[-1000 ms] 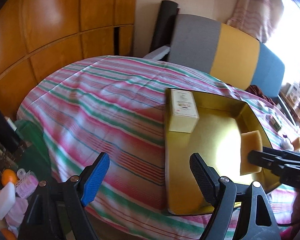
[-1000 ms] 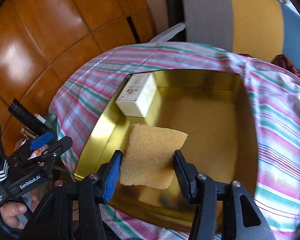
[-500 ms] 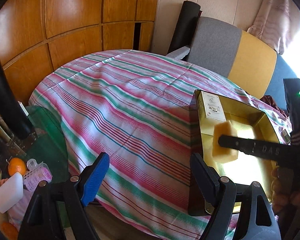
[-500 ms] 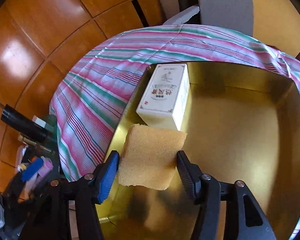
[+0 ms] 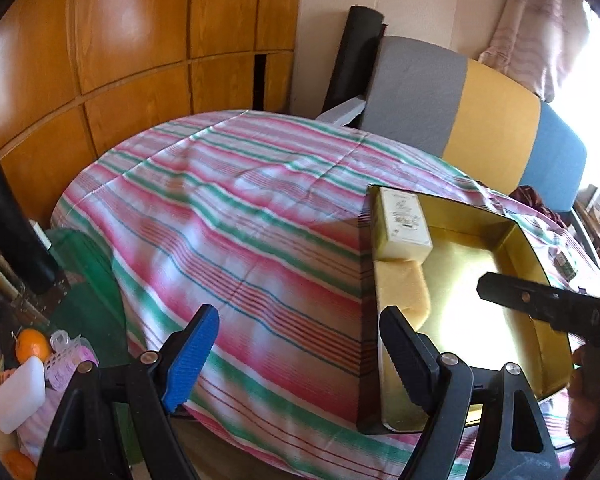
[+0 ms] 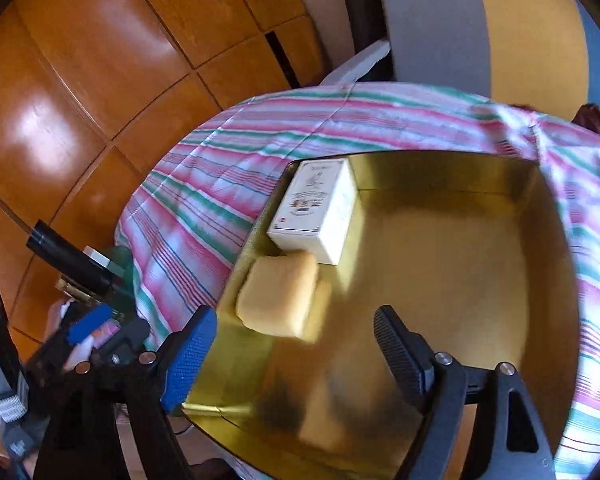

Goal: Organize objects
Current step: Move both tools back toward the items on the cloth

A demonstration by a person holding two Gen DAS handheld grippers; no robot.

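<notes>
While my right gripper [image 6: 296, 352] hung over the gold box [image 6: 452, 264] with jaws apart and empty, the sponge [image 6: 278, 300] sat against its left wall, touching the white carton [image 6: 316, 214]; left gripper [image 5: 300, 350] gaped too.

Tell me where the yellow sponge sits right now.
The yellow sponge lies inside the gold box, against its left wall and just in front of the white carton; the open right gripper holds nothing.
</notes>
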